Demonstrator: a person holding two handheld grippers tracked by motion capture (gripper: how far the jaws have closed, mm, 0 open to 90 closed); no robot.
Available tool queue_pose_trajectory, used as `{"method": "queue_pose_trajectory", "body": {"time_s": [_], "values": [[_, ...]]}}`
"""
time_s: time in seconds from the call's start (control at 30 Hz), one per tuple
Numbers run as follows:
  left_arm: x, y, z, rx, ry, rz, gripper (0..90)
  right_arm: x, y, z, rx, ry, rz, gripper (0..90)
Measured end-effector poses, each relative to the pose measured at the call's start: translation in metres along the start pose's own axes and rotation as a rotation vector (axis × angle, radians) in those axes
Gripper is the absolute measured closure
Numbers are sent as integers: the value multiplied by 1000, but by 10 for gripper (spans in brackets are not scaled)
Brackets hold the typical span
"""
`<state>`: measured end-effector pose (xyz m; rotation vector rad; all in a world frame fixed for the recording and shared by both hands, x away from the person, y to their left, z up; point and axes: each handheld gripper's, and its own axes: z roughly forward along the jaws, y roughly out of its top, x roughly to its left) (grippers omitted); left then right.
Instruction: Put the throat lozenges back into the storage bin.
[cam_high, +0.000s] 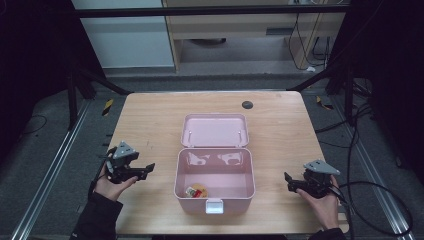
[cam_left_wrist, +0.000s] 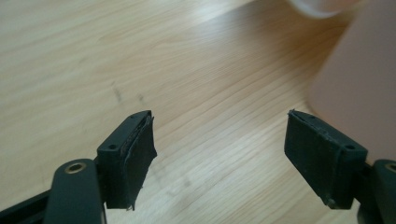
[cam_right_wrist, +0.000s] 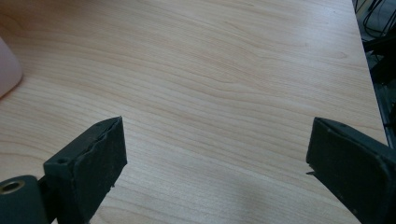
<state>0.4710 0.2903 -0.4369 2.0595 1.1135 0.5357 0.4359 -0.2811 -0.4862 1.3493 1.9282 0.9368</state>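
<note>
The pink box (cam_high: 215, 177) sat open mid-table with a small snack (cam_high: 196, 190) already inside, lid not yet shut, while the left gripper (cam_high: 148, 168) and right gripper (cam_high: 288, 181) waited beside it, jaws spread and empty.

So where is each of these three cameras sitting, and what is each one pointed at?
High view: above the person's side, looking forward and down on the table and open pink box; both hands and grippers show.
Left gripper view: rides the left gripper, looking along its spread fingers at wood, with the pink box at right.
Right gripper view: rides the right gripper, facing bare tabletop, with a pink corner at left.
Shared: both gripper views catch the box's edge.
</note>
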Motion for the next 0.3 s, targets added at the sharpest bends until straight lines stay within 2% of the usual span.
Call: {"method": "queue_pose_trajectory", "body": {"time_s": [0.13, 0.2, 0.3], "values": [[7, -16, 7, 20, 60, -43, 236, 0, 0, -1, -4, -1, -4, 54], [10, -23, 9, 16, 40, -69, 227, 0, 0, -2, -7, 2, 5, 55], [14, -30, 12, 32, 75, -80, 227, -1, -1, -2, -8, 3, 4, 54]]}}
